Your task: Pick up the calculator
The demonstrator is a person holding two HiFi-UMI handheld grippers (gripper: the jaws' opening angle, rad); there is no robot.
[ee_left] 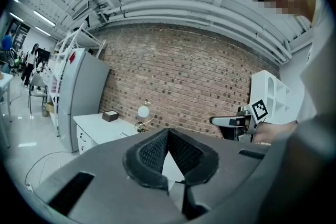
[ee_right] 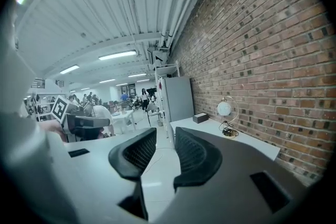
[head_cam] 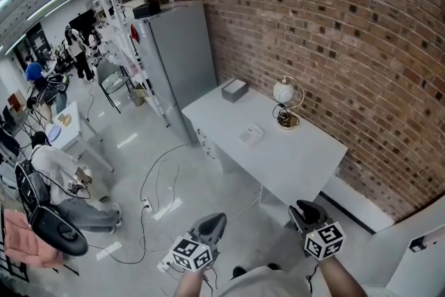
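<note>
The calculator [head_cam: 252, 134] is a small pale slab lying flat near the middle of the white table [head_cam: 306, 163], far ahead of both grippers. My left gripper [head_cam: 211, 226] hangs over the floor short of the table. Its pads meet at the tips with nothing between them [ee_left: 168, 136]. My right gripper [head_cam: 306, 213] is level with it to the right, near the table's front corner. Its jaws stand apart and empty [ee_right: 165, 136]. Neither gripper touches the calculator.
A globe lamp [head_cam: 286, 101] and a grey box [head_cam: 234, 89] stand on the table by the brick wall [head_cam: 348, 31]. A tall grey cabinet [head_cam: 177, 55] stands at the table's left end. Cables [head_cam: 156, 184] cross the floor. A person [head_cam: 62, 177] sits at the left.
</note>
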